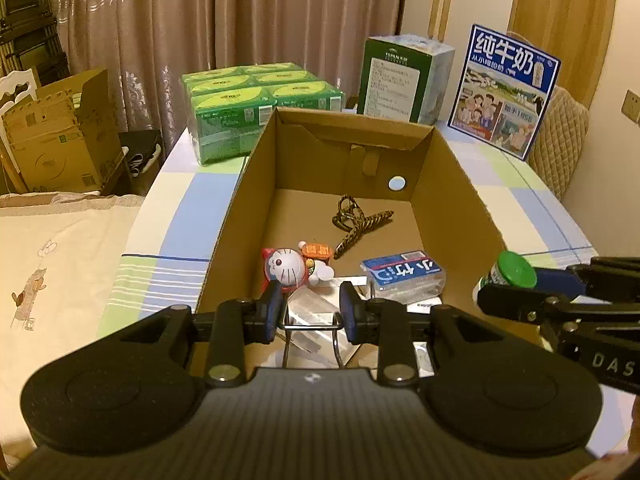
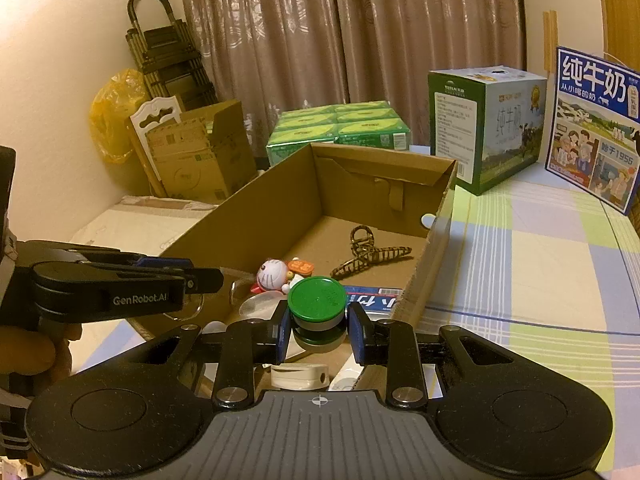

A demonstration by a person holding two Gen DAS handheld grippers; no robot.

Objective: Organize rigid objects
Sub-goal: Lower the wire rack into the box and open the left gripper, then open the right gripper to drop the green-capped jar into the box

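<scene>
An open cardboard box (image 1: 444, 196) (image 2: 440, 216) stands on the table. Inside lie a Doraemon figure (image 1: 285, 268) (image 2: 273, 273), a leopard-print hair claw (image 1: 356, 220) (image 2: 366, 254) and a blue-white pack (image 1: 402, 274) (image 2: 372, 299). My right gripper (image 2: 318, 330) (image 1: 516, 294) is shut on a green-capped bottle (image 2: 318, 308) (image 1: 510, 274) above the box's near right corner. My left gripper (image 1: 310, 312) (image 2: 208, 280) is shut on a metal wire clip (image 1: 310, 332) with clear plastic, over the box's near end.
Green tissue packs (image 1: 248, 108), a green milk carton box (image 1: 400, 76) and a blue milk carton (image 1: 506, 92) stand behind the box. A checked cloth (image 2: 540, 260) covers the table. Cardboard boxes (image 1: 60, 136) sit on the floor at left.
</scene>
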